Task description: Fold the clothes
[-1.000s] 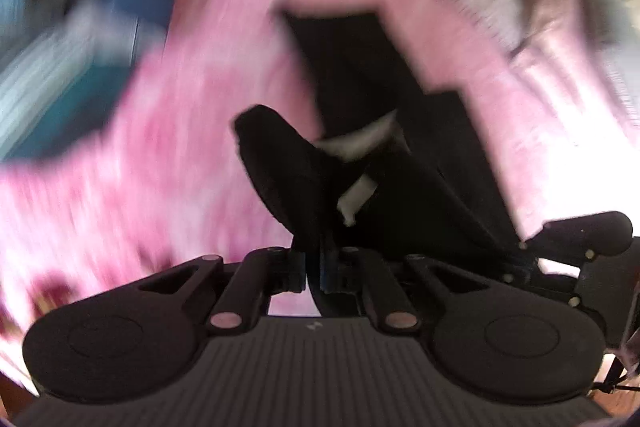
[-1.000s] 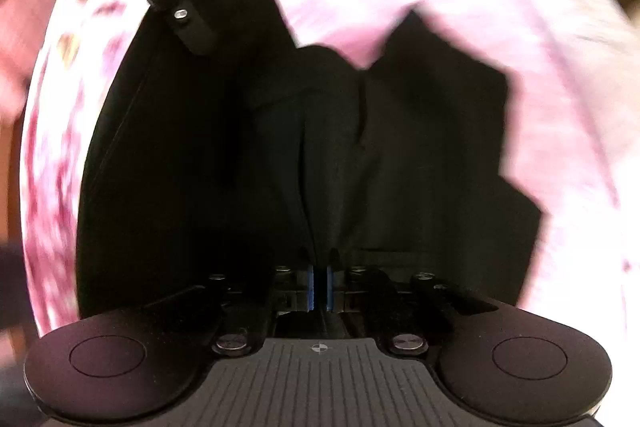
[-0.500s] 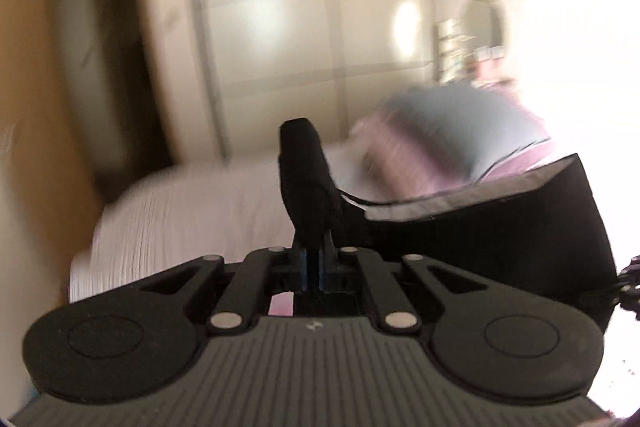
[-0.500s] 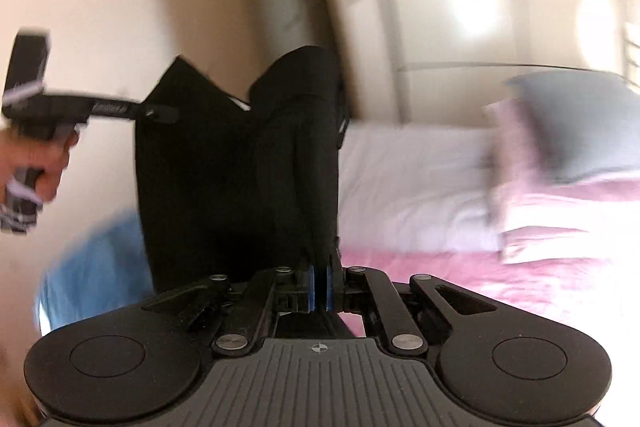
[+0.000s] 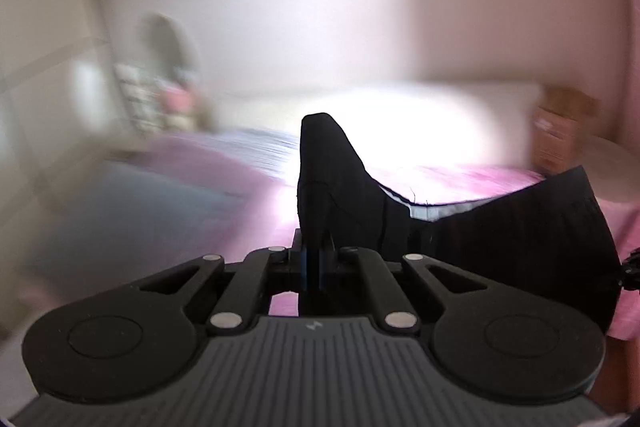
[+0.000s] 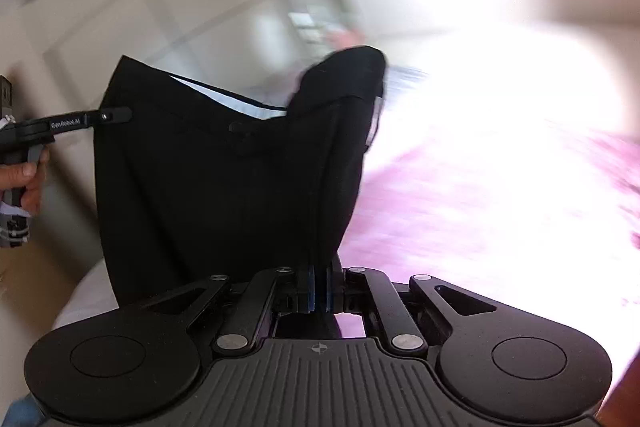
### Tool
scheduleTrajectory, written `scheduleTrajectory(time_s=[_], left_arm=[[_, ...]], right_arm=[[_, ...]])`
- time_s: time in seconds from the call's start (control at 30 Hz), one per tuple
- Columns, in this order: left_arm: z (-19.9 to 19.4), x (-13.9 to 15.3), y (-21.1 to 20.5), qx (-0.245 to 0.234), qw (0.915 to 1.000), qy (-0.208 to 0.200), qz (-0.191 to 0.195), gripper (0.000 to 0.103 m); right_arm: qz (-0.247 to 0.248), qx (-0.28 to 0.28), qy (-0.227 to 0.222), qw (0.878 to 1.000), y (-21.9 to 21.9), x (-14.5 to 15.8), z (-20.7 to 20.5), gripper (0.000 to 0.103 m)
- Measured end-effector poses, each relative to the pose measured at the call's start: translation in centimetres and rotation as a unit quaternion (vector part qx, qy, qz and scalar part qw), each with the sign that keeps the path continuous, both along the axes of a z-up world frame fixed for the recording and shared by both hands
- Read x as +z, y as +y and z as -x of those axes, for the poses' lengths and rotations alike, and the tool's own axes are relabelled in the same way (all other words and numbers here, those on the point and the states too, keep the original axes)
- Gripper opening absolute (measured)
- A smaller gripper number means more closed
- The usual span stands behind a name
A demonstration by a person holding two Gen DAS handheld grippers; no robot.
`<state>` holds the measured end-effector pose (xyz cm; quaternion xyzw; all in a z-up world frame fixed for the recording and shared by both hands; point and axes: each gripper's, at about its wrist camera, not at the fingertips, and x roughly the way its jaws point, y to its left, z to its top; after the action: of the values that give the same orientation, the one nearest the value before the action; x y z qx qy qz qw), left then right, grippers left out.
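Both grippers, left (image 5: pixel 314 263) and right (image 6: pixel 318 287), pinching the black garment (image 6: pixel 224 187), have swung it up off the pink bed (image 6: pixel 480 195), ready to lay flat

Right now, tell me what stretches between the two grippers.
The black garment, held up above the pink bedspread, spans from left gripper to right gripper; right wrist view.

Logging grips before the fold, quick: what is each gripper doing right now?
Left gripper: closed on the black garment.
Right gripper: closed on the same black garment, at another edge.
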<state>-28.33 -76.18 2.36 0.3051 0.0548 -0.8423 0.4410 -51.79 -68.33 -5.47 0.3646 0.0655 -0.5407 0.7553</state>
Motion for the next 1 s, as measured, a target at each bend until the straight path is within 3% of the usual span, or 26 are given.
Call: scheduleTrajectory(time_s=[0.17, 0.27, 0.3, 0.33, 0.37, 0.4, 0.43, 0.5, 0.57, 0.67, 0.8, 0.87, 0.97, 1.0], left_arm=[[14.2, -13.3, -10.1, -0.066, 0.9909, 0.001, -0.117, 0.005], [17.9, -21.0, -14.3, -0.049, 0.9806, -0.007, -0.19, 0.01], [18.1, -22.8, -14.5, -0.043, 0.9783, -0.011, -0.202, 0.014], [17.8, -24.4, -14.3, -0.038, 0.9759, -0.014, -0.214, 0.018], [17.0, -25.8, -13.8, -0.034, 0.9736, -0.016, -0.225, 0.029], [16.0, -26.7, -13.1, -0.03, 0.9714, -0.02, -0.235, 0.036], [14.3, -27.1, -12.0, -0.021, 0.9689, -0.026, -0.245, 0.036], [9.9, -27.9, -9.4, 0.006, 0.9624, -0.038, -0.269, 0.037], [4.9, -28.8, -6.2, 0.036, 0.9547, -0.047, -0.292, 0.04], [-3.6, -30.2, 0.2, 0.077, 0.9432, -0.069, -0.316, 0.046], [-13.1, -32.1, 10.3, 0.093, 0.929, -0.136, -0.331, 0.057], [-16.4, -32.8, 14.9, 0.081, 0.9258, -0.168, -0.329, 0.059], [-20.2, -34.0, 21.1, 0.05, 0.9225, -0.215, -0.316, 0.062], [-20.6, -34.6, 22.8, 0.032, 0.9231, -0.23, -0.307, 0.062]], right_arm=[[-0.08, -0.109, 0.023, 0.991, -6.3, -6.5, 12.6, 0.003], [-0.157, -0.163, 0.014, 0.974, -10.0, -12.5, 18.5, 0.003], [-0.178, -0.168, 0.031, 0.969, -10.9, -14.2, 18.8, 0.005], [-0.198, -0.173, 0.049, 0.964, -11.8, -15.8, 19.0, 0.022], [-0.204, -0.172, 0.08, 0.96, -11.7, -16.9, 18.2, 0.034], [-0.201, -0.165, 0.107, 0.96, -12.5, -17.7, 18.3, 0.063], [-0.199, -0.154, 0.118, 0.96, -12.1, -18.1, 17.4, 0.072], [-0.199, -0.119, 0.131, 0.964, -10.4, -19.0, 14.8, 0.072], [-0.203, -0.053, 0.121, 0.97, -8.3, -19.7, 11.7, 0.072], [-0.214, 0.064, 0.12, 0.967, -8.1, -21.1, 6.1, 0.072], [-0.243, 0.17, 0.145, 0.944, -7.9, -24.8, -0.2, 0.072], [-0.268, 0.189, 0.163, 0.931, -7.3, -27.0, -2.6, 0.072], [-0.286, 0.207, 0.179, 0.918, -6.0, -27.9, -5.9, 0.071], [-0.284, 0.202, 0.192, 0.917, -5.7, -27.5, -6.7, 0.063]])
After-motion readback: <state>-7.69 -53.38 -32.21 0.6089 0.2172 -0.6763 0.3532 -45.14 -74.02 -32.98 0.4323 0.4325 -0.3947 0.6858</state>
